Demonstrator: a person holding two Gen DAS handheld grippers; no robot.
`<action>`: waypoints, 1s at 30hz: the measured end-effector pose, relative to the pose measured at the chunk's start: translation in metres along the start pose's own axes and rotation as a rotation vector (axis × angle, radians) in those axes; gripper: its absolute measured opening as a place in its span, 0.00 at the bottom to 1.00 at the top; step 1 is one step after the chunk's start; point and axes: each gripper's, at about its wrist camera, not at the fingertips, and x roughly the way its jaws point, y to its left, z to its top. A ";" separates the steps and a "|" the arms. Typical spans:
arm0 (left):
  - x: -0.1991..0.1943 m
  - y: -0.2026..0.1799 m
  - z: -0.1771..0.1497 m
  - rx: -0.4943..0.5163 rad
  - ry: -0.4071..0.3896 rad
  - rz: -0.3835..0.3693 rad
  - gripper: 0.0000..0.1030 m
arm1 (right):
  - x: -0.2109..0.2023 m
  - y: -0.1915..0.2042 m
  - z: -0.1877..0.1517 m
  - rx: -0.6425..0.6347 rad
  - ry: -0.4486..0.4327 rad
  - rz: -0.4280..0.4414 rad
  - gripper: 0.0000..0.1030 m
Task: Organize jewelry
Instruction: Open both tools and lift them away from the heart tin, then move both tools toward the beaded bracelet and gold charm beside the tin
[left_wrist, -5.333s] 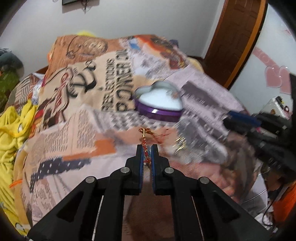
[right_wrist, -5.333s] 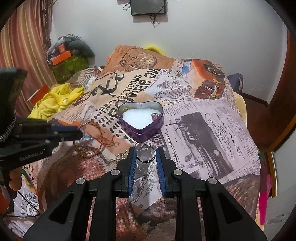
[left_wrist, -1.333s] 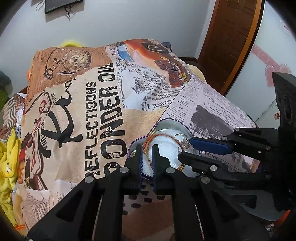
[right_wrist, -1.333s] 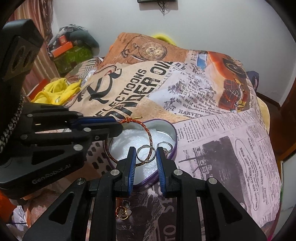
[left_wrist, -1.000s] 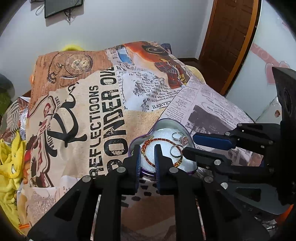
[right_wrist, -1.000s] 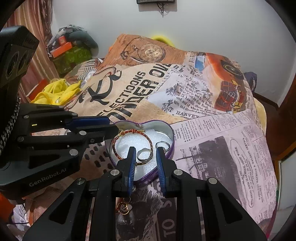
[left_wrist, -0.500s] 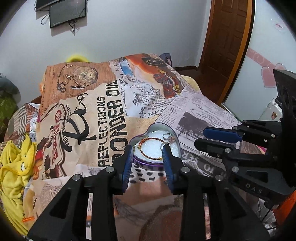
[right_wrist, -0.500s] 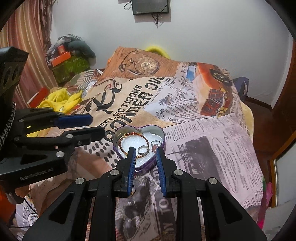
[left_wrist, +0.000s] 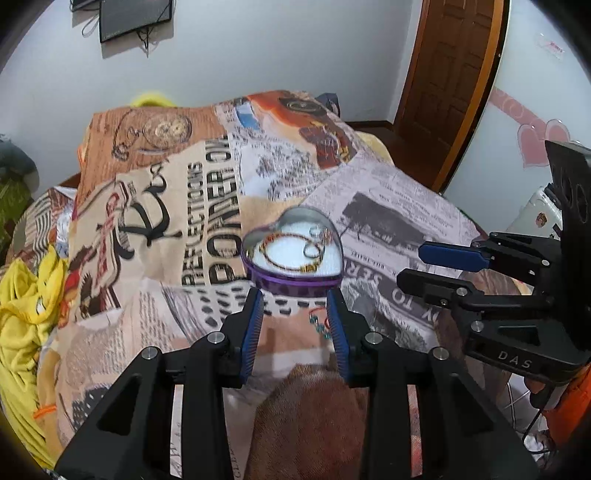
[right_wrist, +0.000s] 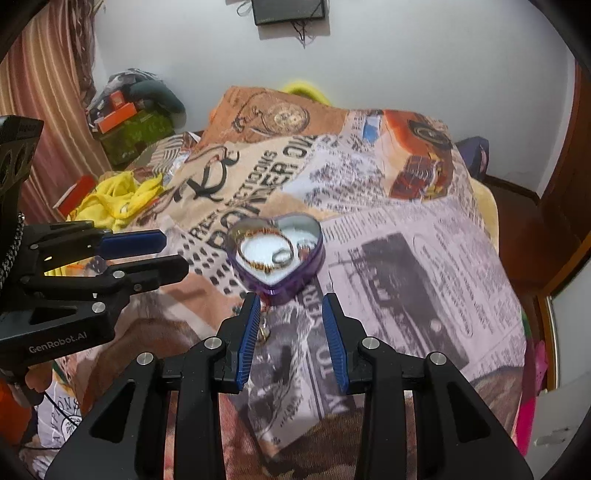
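Note:
A purple heart-shaped tin (left_wrist: 295, 283) (right_wrist: 295, 283) sits on the printed bedspread. Inside on white padding lie a red-gold beaded bracelet (left_wrist: 284, 264) (right_wrist: 258, 264) and a silver ring (left_wrist: 313, 252) (right_wrist: 280, 256). My left gripper (left_wrist: 294, 319) is open and empty, just short of the tin; it also shows at the left of the right wrist view (right_wrist: 147, 254). My right gripper (right_wrist: 288, 317) is open and empty, just short of the tin; it also shows at the right of the left wrist view (left_wrist: 428, 266). A small earring (left_wrist: 320, 325) (right_wrist: 264, 332) lies on the bedspread in front of the tin.
The bedspread (left_wrist: 184, 206) covers a bed with rumpled folds. Yellow cloth (left_wrist: 22, 295) (right_wrist: 118, 199) lies at the left edge. Boxes and a green bag (right_wrist: 133, 125) are piled at the far left. A wooden door (left_wrist: 443, 81) stands at the right.
Both grippers let go of the bracelet and ring into the tin, then pulled back and up. Both jaws have opened wider over the last half second.

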 end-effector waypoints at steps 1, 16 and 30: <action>0.004 0.001 -0.003 -0.006 0.010 -0.003 0.34 | 0.003 0.000 -0.002 0.002 0.011 0.002 0.31; 0.058 0.000 -0.018 -0.059 0.120 -0.051 0.21 | 0.025 -0.006 -0.027 0.027 0.092 0.028 0.31; 0.078 -0.002 -0.014 -0.089 0.138 -0.057 0.16 | 0.030 0.000 -0.029 0.016 0.092 0.058 0.31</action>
